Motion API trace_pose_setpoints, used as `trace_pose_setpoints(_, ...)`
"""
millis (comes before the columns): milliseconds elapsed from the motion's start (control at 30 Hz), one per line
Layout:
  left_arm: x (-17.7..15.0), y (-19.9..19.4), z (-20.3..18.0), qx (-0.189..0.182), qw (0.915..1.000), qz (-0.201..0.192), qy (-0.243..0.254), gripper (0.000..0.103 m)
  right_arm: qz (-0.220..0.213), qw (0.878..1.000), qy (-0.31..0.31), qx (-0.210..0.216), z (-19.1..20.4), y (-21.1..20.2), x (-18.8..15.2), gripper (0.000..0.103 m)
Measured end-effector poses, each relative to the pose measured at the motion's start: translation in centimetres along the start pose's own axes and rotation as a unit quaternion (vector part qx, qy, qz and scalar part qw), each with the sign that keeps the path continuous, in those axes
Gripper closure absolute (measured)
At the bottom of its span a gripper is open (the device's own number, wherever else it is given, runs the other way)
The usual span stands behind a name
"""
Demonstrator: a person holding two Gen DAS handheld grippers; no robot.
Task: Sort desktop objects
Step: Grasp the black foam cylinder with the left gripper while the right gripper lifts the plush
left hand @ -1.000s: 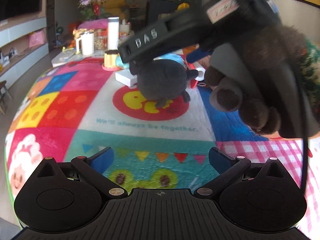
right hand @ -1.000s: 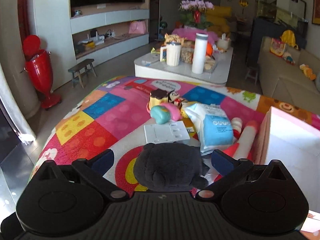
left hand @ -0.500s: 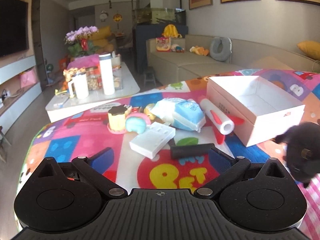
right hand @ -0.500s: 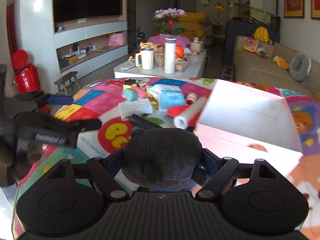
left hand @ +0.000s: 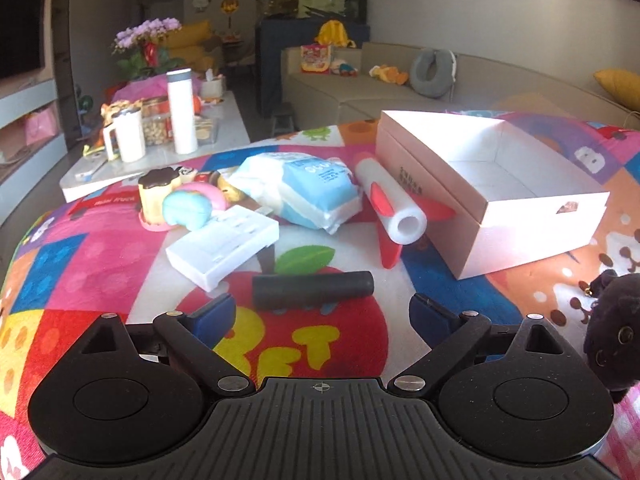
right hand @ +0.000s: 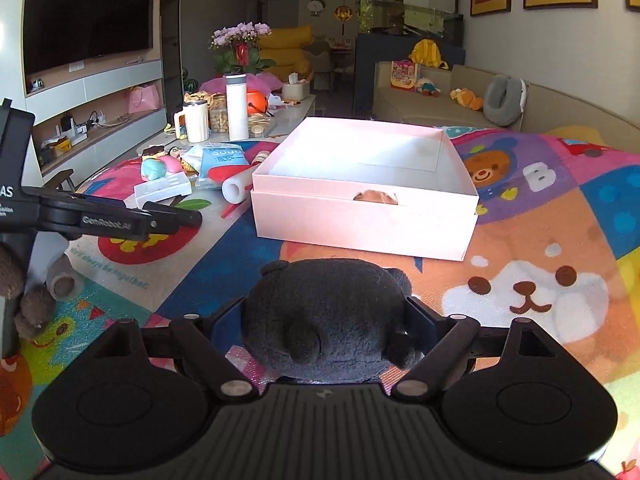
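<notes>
Bright daylight fills the room; the white box [left hand: 496, 196] glows so hard that its inside looks washed out; the far end of the room is dimmer; the black plush toy [right hand: 328, 320] is so dark its fur hardly shows; both pictures bend round at the edges, and the mat [left hand: 80, 248] curves down at its left edge.

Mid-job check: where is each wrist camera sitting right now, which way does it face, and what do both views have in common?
Left wrist: behind the open left gripper, facing a black cylinder and clutter; own fingers show.
Right wrist: behind the right gripper, shut on a black plush toy, facing the pink box; the left gripper juts in.
Shared: pink box, plush toy, white roller.
</notes>
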State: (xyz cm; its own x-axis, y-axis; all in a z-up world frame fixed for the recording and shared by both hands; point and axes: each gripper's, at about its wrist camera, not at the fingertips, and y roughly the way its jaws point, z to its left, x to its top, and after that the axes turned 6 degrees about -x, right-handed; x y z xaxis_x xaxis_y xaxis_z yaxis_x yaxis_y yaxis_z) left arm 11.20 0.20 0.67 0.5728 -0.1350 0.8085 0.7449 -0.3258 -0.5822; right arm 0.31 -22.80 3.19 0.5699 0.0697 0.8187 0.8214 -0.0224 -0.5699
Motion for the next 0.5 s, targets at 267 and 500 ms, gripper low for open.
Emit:
trace_pose_setpoints(267,1.1,1.9,-0.4,0.04,0.9992,0.005,0.003,0.024,-0.015,1.0,-0.016,-0.001,0.4,-0.8,0.0,0.004)
trace_pose_setpoints(500,-1.5,-2.5,-2.5,-0.011,0.999,0.021,0.039,0.024,-0.01,0.999,-0.05,0.004,1.0,-0.6,0.0,0.0)
